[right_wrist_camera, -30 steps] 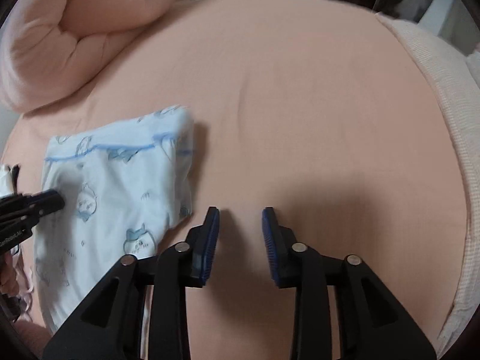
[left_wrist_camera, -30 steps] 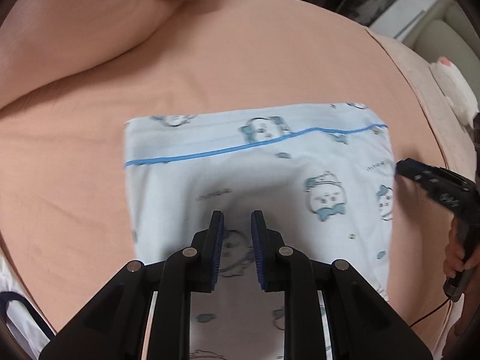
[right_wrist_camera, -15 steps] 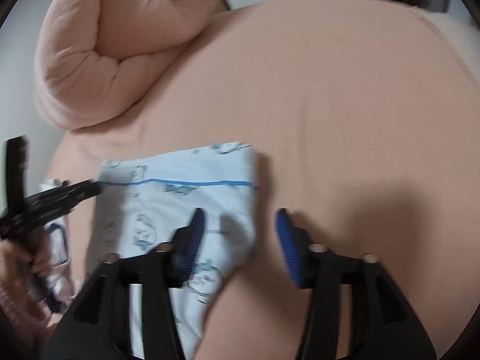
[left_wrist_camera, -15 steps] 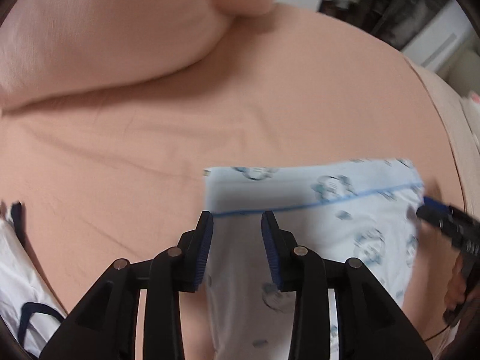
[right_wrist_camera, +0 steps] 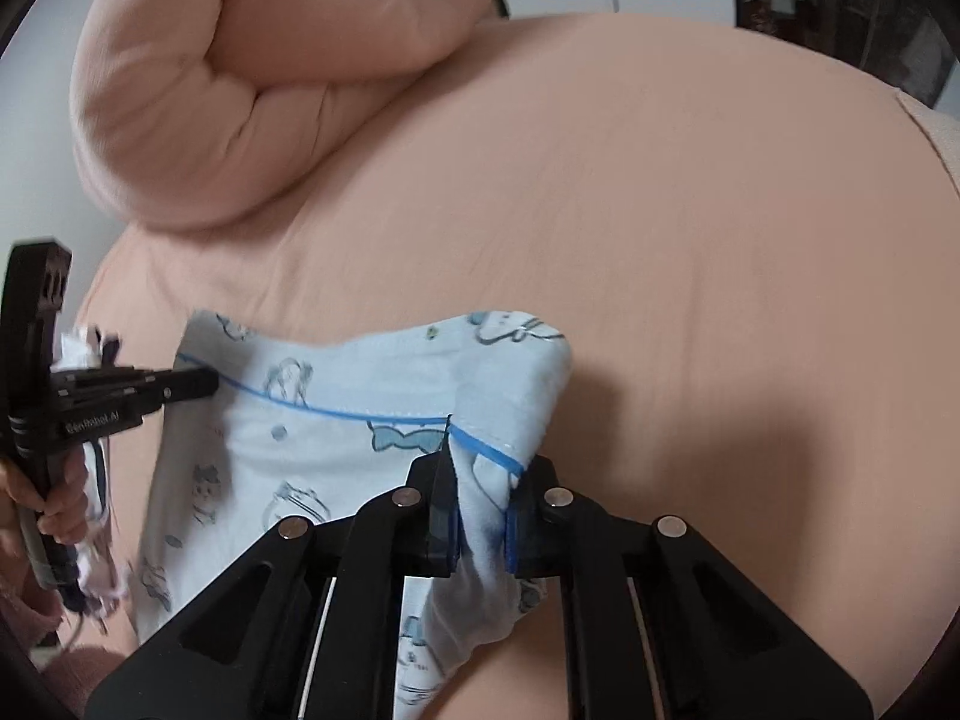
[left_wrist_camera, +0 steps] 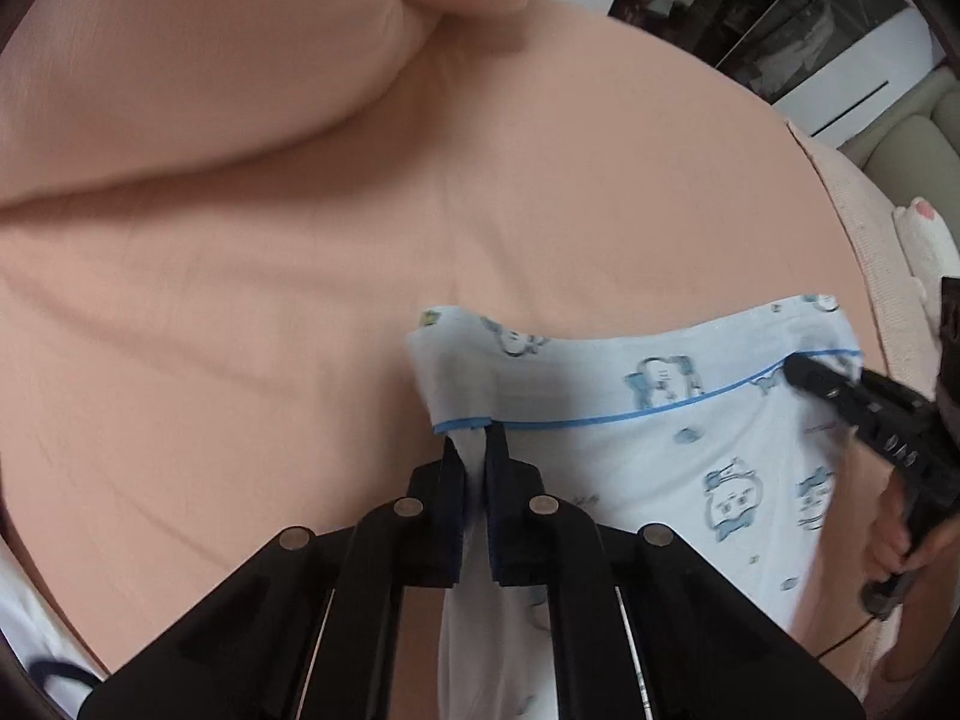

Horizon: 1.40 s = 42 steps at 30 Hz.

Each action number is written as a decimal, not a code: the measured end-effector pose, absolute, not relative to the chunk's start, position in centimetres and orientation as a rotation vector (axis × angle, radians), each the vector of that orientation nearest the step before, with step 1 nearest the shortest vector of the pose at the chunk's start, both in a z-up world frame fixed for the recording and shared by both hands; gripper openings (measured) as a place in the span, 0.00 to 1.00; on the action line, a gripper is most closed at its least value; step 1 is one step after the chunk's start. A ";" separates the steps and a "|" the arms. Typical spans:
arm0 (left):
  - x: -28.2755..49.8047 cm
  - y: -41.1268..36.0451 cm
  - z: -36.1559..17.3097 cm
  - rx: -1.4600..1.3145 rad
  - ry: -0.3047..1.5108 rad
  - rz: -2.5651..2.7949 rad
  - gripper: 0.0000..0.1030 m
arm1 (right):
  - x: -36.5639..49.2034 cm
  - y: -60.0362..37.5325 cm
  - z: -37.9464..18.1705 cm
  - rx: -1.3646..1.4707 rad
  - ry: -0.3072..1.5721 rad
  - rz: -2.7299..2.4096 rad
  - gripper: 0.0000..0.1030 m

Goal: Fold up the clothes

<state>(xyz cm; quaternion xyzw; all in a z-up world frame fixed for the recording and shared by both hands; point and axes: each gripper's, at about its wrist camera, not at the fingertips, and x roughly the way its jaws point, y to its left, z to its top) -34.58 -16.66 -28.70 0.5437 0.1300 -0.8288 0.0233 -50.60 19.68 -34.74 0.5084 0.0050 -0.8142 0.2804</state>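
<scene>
Both grippers — left gripper [left_wrist_camera: 475, 450], right gripper [right_wrist_camera: 480, 480] — have just closed, pinching opposite edges of the blue printed garment [left_wrist_camera: 630, 438] on the bed [left_wrist_camera: 240, 360]; we should lift evenly, keeping the far blue stripe [left_wrist_camera: 600, 420] taut.

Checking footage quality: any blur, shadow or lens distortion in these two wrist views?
Left wrist view: strong fisheye bend, dark corners; garment fairly sharp, background soft. Right wrist view: same bend, slight motion blur on the garment print, and a soft shadow on the bed sheet beside the gripper.
</scene>
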 end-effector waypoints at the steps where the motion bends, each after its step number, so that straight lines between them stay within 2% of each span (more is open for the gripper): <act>1: -35.3 -16.7 -28.6 1.674 0.407 -2.580 0.06 | -51.2 20.1 -34.5 1.359 0.009 -2.194 0.09; 3: -36.5 -16.7 -29.2 1.724 0.423 -2.547 0.11 | -52.4 20.1 -34.7 1.366 0.060 -2.220 0.13; 4: -37.0 -16.8 -29.7 1.771 0.419 -2.503 0.16 | -52.9 19.9 -35.2 1.388 0.090 -2.225 0.21; 5: -36.9 -16.8 -29.7 1.782 0.415 -2.486 0.26 | -53.1 19.4 -35.8 1.424 0.117 -2.223 0.31; 8: -34.2 -16.1 -28.6 1.762 0.400 -2.539 0.37 | -51.9 20.1 -35.6 1.438 0.125 -2.268 0.33; 12: -28.8 -14.2 -28.1 1.889 0.415 -2.546 0.36 | -46.8 23.8 -33.5 1.401 0.018 -2.340 0.43; 16: -23.5 -10.6 -28.3 2.023 0.150 -2.590 0.36 | -41.0 24.3 -33.9 1.457 -0.099 -2.197 0.43; 18: -21.1 -9.6 -28.6 2.074 0.063 -2.593 0.32 | -38.5 22.3 -34.6 1.466 -0.104 -2.113 0.43; 21: -19.5 -8.0 -29.3 2.116 -0.061 -2.580 0.31 | -35.5 19.8 -36.4 1.500 -0.038 -2.096 0.42; 26: -18.1 -7.3 -29.6 2.160 -0.269 -2.478 0.33 | -32.6 20.0 -37.0 1.515 0.198 -2.165 0.41; 28: -17.6 -7.9 -29.6 2.194 -0.239 -2.411 0.33 | -32.2 21.6 -36.9 1.549 0.159 -2.177 0.41; 29: -17.5 -8.5 -29.5 2.217 -0.133 -2.394 0.33 | -32.0 22.4 -36.8 1.566 0.140 -2.183 0.41; 31: -17.5 -9.7 -29.1 2.277 0.211 -2.376 0.32 | -31.7 23.4 -36.5 1.578 0.057 -2.174 0.42; 33: -17.6 -9.5 -28.8 2.280 0.374 -2.404 0.32 | -31.3 23.1 -36.2 1.567 -0.050 -2.119 0.42; 36: -17.9 -7.0 -29.1 2.310 0.169 -2.404 0.32 | -29.9 22.5 -35.9 1.544 -0.113 -2.064 0.42; 39: -17.8 -4.6 -30.2 2.411 -0.103 -2.334 0.34 | -28.3 20.9 -37.0 1.555 0.049 -2.081 0.43; 42: -18.0 -4.4 -30.2 2.454 -0.097 -2.288 0.36 | -27.5 20.3 -37.8 1.555 0.132 -2.084 0.43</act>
